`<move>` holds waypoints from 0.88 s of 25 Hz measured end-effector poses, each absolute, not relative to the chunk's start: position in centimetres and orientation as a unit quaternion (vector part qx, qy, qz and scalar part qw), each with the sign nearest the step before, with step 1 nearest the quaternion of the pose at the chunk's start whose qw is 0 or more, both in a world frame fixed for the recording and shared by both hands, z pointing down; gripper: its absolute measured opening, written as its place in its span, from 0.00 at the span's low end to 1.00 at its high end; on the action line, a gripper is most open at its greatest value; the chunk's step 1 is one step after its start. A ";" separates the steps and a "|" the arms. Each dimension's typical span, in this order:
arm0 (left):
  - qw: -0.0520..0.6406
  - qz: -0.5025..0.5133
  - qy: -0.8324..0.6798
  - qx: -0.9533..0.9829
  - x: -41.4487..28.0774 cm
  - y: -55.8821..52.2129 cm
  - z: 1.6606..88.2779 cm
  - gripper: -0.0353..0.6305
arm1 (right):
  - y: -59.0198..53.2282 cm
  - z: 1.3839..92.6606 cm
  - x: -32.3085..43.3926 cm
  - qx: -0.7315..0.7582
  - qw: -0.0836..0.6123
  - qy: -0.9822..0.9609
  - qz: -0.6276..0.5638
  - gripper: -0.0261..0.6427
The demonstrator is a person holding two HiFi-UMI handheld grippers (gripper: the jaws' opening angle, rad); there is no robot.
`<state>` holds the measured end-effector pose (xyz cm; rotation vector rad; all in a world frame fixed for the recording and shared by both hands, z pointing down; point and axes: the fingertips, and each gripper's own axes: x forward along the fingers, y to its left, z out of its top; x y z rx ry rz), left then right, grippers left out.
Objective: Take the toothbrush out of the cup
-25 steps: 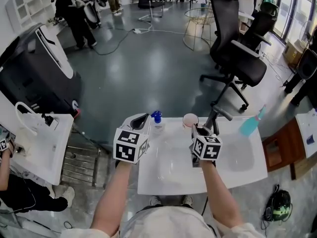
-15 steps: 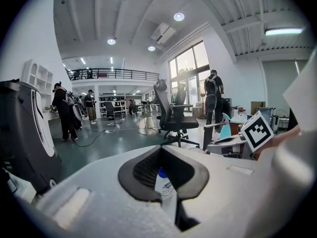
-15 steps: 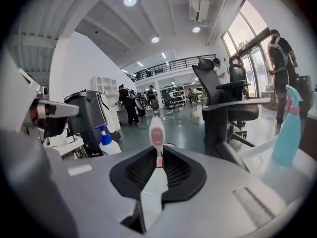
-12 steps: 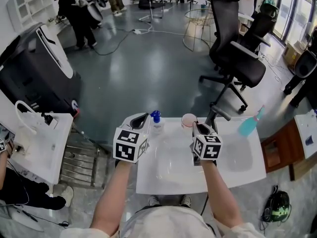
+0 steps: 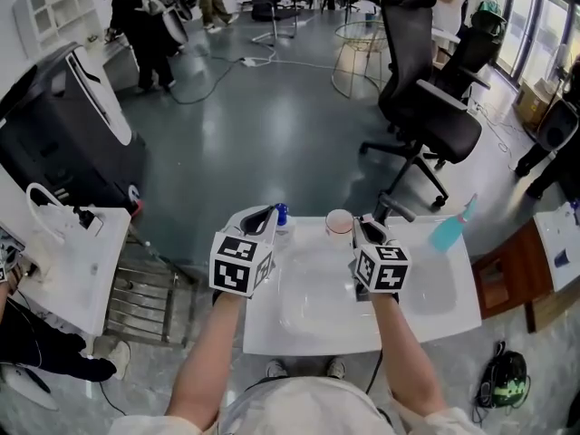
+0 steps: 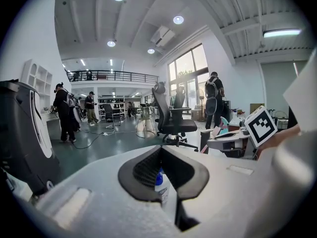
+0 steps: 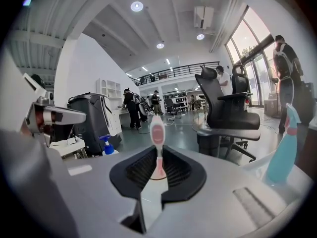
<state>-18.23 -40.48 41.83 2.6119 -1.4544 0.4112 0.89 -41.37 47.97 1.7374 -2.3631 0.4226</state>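
Note:
In the right gripper view a pink-and-white toothbrush [image 7: 157, 130] stands upright between the jaws of my right gripper [image 7: 158, 155], which is shut on its handle. Its brush head rises above the fingertips. In the head view the pale cup [image 5: 339, 222] stands at the far edge of the white table [image 5: 317, 329], just left of my right gripper [image 5: 362, 226]. The gripper hides the brush there. My left gripper [image 5: 260, 219] hovers over the table's far left corner, its jaws together and empty [image 6: 159, 152].
A blue-capped pump bottle [image 5: 281, 214] stands just right of the left gripper's tips. A teal spray bottle [image 5: 449, 229] is at the table's far right. A black office chair [image 5: 426, 107] stands beyond the table, and a white side table [image 5: 72, 270] is to the left.
My right gripper has risen a little beside the cup, still closed on the toothbrush. The left gripper has stayed where it was.

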 end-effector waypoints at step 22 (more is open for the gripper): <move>0.046 0.125 -0.506 0.852 -16.3 -39.3 39.9 0.06 | -39.4 37.9 2.4 0.546 0.044 -0.835 0.054 0.09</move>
